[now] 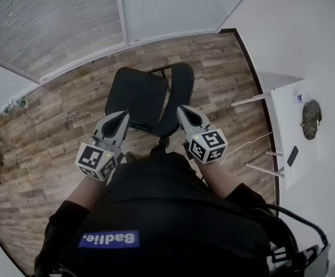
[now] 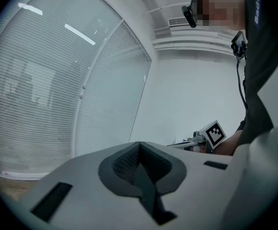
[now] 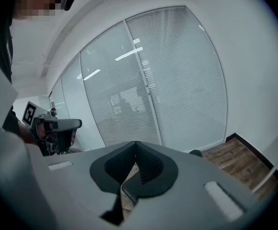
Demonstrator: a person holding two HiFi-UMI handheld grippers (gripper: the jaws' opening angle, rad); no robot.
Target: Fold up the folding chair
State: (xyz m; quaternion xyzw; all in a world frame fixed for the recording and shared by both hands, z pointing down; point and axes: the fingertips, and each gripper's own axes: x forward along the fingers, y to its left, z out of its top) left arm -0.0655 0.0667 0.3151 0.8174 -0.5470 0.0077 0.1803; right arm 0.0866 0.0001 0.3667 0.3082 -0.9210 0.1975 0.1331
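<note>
The black folding chair (image 1: 138,100) stands unfolded on the wood floor just ahead of me, its seat to the left and its backrest (image 1: 181,88) to the right. My left gripper (image 1: 123,115) is shut and empty, with its tip at the seat's near left corner. The right gripper (image 1: 182,109) is also shut and empty, and its tip is by the near edge of the backrest. In the left gripper view the closed jaws (image 2: 139,145) face the blinds. The right gripper view shows closed jaws (image 3: 135,143) and a sliver of the chair (image 3: 195,153).
A white table (image 1: 286,105) stands at the right wall with a dark phone (image 1: 293,156) and an olive object (image 1: 311,119) on it. A glass wall with blinds (image 1: 52,22) runs behind the chair. A bottle (image 1: 17,104) lies on the floor at the far left.
</note>
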